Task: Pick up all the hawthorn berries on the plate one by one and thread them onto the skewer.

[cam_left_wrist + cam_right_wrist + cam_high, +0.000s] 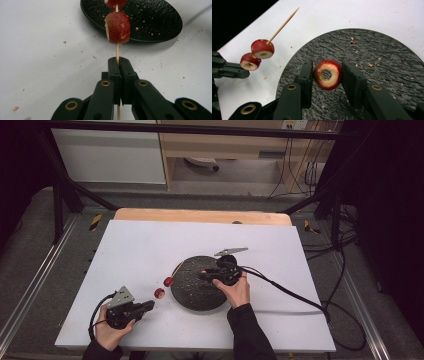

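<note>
- A round black plate [200, 297] sits on the white desk [150, 245] right of centre, towards the near edge; crumbs speckle it and the desk around it.
- The left gripper [119, 61] is clenched on a thin wooden skewer [117, 51] near the desk's near-left corner, jaws pressed together with the stick between them.
- Two red apple slices are threaded on the skewer, just off the plate's left rim: the nearer slice [118, 27] sits clear of the jaws, and the second slice [262, 49] lies farther along. In the left gripper view that second slice is cut off by the top edge.
- The skewer's bare pointed end angles up past the plate's far-left rim.
- The right gripper [327, 75] hangs over the plate, jaws either side of a third slice [327, 74] with a cored hole. The left jaw looks to touch it; a sliver of gap shows at the right jaw, so I cannot tell whether it is truly grasped.
- From the high view, the right hand [235, 290] covers the plate's near-right rim.
- Beyond the desk's far edge stand a wooden cabinet [225, 145] and trailing cables [300, 170].
</note>
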Action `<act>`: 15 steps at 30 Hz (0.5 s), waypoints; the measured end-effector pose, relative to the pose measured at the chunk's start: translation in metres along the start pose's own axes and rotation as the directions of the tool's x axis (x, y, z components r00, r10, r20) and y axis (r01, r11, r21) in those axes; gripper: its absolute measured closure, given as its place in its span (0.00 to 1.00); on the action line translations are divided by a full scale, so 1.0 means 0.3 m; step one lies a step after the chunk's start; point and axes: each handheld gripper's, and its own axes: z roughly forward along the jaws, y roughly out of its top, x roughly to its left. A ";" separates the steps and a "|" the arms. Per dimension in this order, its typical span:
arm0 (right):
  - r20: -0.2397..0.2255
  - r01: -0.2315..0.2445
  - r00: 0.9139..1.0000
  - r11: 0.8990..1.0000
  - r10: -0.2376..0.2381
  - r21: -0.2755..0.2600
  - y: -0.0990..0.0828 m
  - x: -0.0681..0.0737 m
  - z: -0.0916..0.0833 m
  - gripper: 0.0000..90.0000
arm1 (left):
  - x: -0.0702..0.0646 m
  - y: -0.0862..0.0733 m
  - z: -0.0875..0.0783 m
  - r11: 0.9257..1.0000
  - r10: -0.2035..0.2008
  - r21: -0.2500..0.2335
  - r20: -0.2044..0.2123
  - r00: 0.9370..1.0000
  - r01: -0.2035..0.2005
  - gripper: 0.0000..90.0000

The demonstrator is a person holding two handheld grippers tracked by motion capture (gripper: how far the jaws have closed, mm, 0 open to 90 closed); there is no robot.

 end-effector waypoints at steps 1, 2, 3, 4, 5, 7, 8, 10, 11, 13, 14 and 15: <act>0.001 -0.002 1.000 1.000 0.002 -0.012 -0.008 -0.001 -0.003 0.70 | -0.002 0.000 0.002 1.000 -0.001 0.000 0.000 1.000 0.001 0.98; 0.002 -0.005 1.000 1.000 0.005 -0.025 -0.017 -0.002 -0.006 0.70 | -0.004 0.001 0.003 1.000 0.000 0.002 0.000 1.000 0.000 0.98; 0.000 -0.013 1.000 0.999 0.013 -0.040 -0.025 -0.004 -0.009 0.70 | -0.005 0.001 0.004 1.000 0.001 0.002 0.000 1.000 -0.001 0.98; -0.003 -0.022 1.000 0.998 0.022 -0.057 -0.032 -0.006 -0.012 0.70 | -0.007 0.002 0.005 1.000 0.001 0.000 0.001 1.000 -0.001 0.98; -0.008 -0.032 0.999 0.997 0.032 -0.074 -0.039 -0.010 -0.015 0.70 | -0.008 0.003 0.006 1.000 0.003 0.001 0.001 1.000 -0.003 0.98; -0.020 -0.054 0.998 0.992 0.052 -0.112 -0.051 -0.016 -0.022 0.70 | -0.011 0.004 0.008 1.000 0.005 0.002 0.001 1.000 -0.005 0.98; -0.022 -0.064 0.998 0.989 0.061 -0.131 -0.056 -0.019 -0.025 0.70 | -0.013 0.004 0.008 1.000 0.006 0.001 0.000 1.000 -0.006 0.98; -0.036 -0.089 0.996 0.982 0.084 -0.169 -0.066 -0.024 -0.032 0.70 | -0.016 0.005 0.010 1.000 0.006 0.000 0.002 1.000 -0.006 0.98; -0.041 -0.105 0.994 0.976 0.099 -0.192 -0.072 -0.026 -0.035 0.70 | -0.018 0.006 0.010 1.000 0.007 -0.001 0.001 1.000 -0.007 0.98; -0.053 -0.132 0.991 0.965 0.123 -0.228 -0.082 -0.028 -0.039 0.70 | -0.022 0.007 0.013 1.000 0.010 0.000 0.001 1.000 -0.010 0.98; -0.062 -0.145 0.989 0.958 0.134 -0.246 -0.087 -0.029 -0.040 0.70 | -0.024 0.007 0.014 1.000 0.009 0.001 0.001 1.000 -0.009 0.98; -0.067 -0.152 0.988 0.953 0.140 -0.260 -0.092 -0.030 -0.039 0.70 | -0.027 0.008 0.015 1.000 0.009 0.002 0.000 1.000 -0.009 0.98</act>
